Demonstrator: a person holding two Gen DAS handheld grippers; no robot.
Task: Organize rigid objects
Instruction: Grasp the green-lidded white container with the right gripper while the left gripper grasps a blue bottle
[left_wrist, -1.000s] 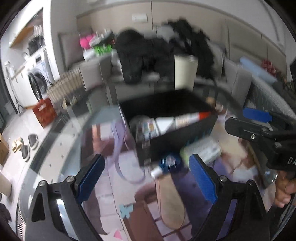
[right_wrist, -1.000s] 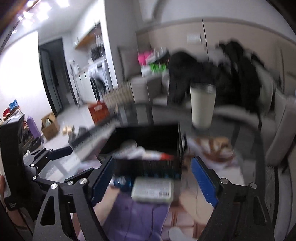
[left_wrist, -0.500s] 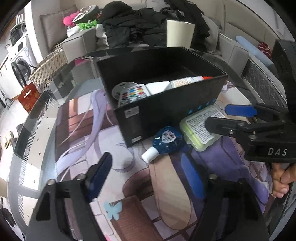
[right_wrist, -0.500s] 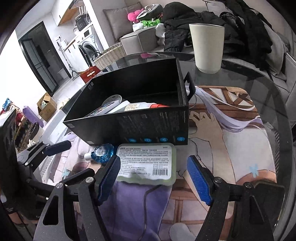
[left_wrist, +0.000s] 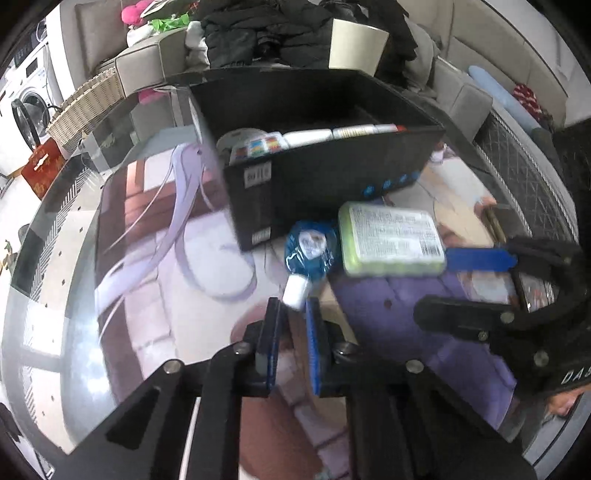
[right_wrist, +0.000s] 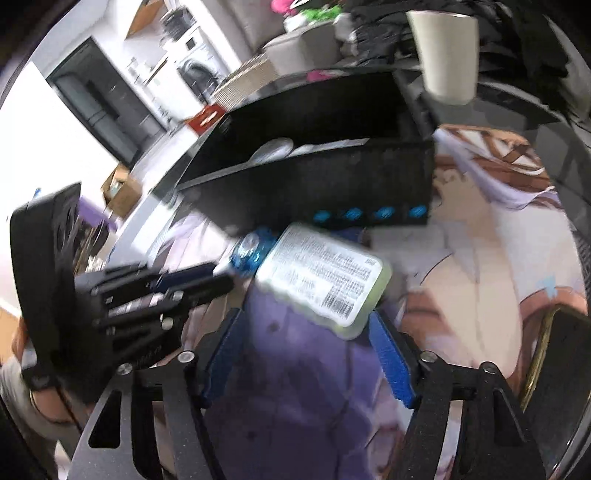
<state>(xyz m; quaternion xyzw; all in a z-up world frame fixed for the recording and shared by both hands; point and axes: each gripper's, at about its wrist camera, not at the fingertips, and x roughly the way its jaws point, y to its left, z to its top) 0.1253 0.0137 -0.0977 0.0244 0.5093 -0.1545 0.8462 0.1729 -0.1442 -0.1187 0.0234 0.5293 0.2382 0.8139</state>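
Note:
A black box (left_wrist: 325, 155) stands on the glass table and holds several items, among them a white tube with a red cap (left_wrist: 354, 131). In front of it lie a blue round bottle with a white cap (left_wrist: 308, 251) and a pale green flat case (left_wrist: 391, 240). My left gripper (left_wrist: 293, 306) is shut on the bottle's white cap. My right gripper (right_wrist: 306, 328) is closed around the near end of the green case (right_wrist: 325, 280), which sits tilted between its pads. The left gripper also shows in the right wrist view (right_wrist: 207, 280).
A cream cup (right_wrist: 447, 55) stands on the table behind the box. A sofa piled with dark clothes (left_wrist: 280, 33) lies beyond. A wicker basket (left_wrist: 85, 107) and a washing machine (left_wrist: 22, 107) are at the far left. The table rim (left_wrist: 40, 206) curves at left.
Both grippers moved down and forward to the items in front of the box. The left closed on the bottle's cap; the right narrowed around the green case, which has turned and tilted.

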